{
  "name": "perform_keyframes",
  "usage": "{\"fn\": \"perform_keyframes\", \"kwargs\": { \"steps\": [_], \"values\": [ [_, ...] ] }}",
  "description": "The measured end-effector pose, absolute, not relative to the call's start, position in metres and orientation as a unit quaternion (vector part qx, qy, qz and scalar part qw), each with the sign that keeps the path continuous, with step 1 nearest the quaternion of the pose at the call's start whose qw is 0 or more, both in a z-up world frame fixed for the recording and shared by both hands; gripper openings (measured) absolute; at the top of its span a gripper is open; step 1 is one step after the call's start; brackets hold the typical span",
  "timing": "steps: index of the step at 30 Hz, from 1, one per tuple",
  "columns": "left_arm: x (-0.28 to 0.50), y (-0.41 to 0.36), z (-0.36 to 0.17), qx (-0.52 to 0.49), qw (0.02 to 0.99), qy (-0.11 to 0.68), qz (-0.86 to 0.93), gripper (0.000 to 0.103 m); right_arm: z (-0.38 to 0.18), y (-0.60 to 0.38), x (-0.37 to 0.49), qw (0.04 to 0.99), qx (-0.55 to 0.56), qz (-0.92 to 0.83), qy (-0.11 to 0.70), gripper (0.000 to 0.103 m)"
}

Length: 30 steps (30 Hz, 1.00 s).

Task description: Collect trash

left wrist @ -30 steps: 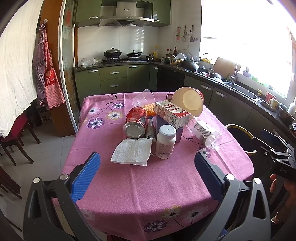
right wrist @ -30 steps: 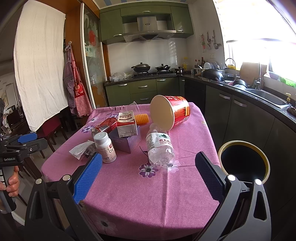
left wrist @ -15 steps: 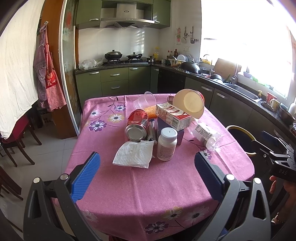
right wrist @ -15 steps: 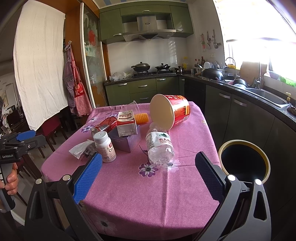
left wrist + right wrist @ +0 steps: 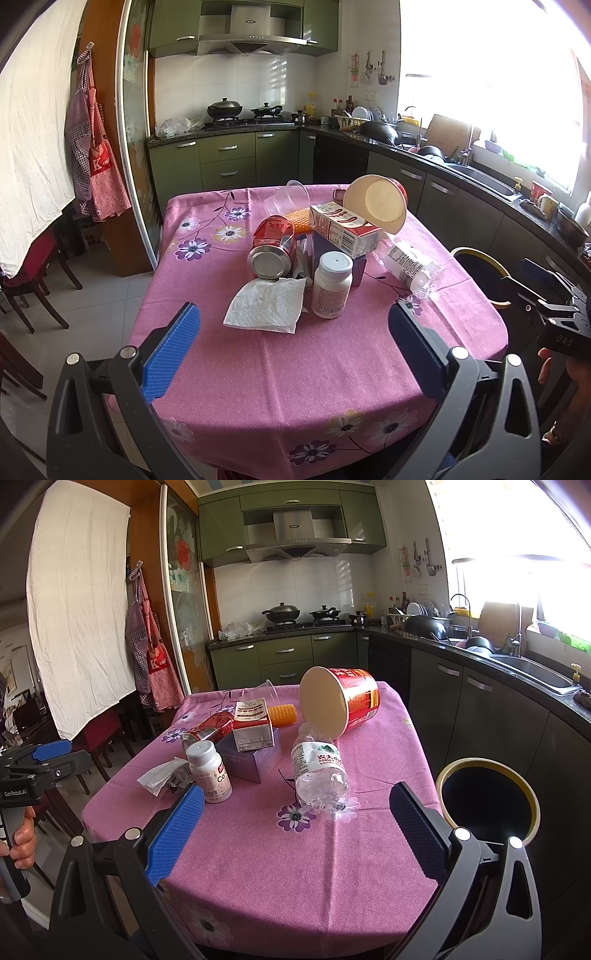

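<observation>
Left tongs (image 5: 293, 354): spread wide, empty, above table's near edge (image 5: 295, 448).
Right tongs (image 5: 295, 830): spread wide, empty.
Ahead: bare cloth, then bottle (image 5: 319, 775).
Bin (image 5: 487, 799): right of the right tongs, beside table.

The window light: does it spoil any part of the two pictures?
Left wrist view: the window is blown out white and hides all detail there. Right wrist view: the same glare at the window; the table is sharp, with straight lines bent by the fisheye.

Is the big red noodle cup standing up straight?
No, the red noodle cup lies tipped on its side on the table, its open mouth facing the camera.
</observation>
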<state>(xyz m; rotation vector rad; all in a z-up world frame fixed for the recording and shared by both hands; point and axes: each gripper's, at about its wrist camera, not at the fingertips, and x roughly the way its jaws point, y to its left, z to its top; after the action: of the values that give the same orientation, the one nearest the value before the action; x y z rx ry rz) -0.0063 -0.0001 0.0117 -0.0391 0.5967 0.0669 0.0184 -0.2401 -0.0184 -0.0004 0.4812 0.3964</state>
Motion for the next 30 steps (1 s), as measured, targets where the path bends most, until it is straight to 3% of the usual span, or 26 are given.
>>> {"fn": "perform_keyframes", "kwargs": {
  "steps": [30],
  "values": [
    [0.033,0.02,0.008,-0.022,0.951,0.305,0.041,0.097,-0.018,-0.246,0.042,0.957,-0.01,0.165,0.239,0.099]
  ]
}}
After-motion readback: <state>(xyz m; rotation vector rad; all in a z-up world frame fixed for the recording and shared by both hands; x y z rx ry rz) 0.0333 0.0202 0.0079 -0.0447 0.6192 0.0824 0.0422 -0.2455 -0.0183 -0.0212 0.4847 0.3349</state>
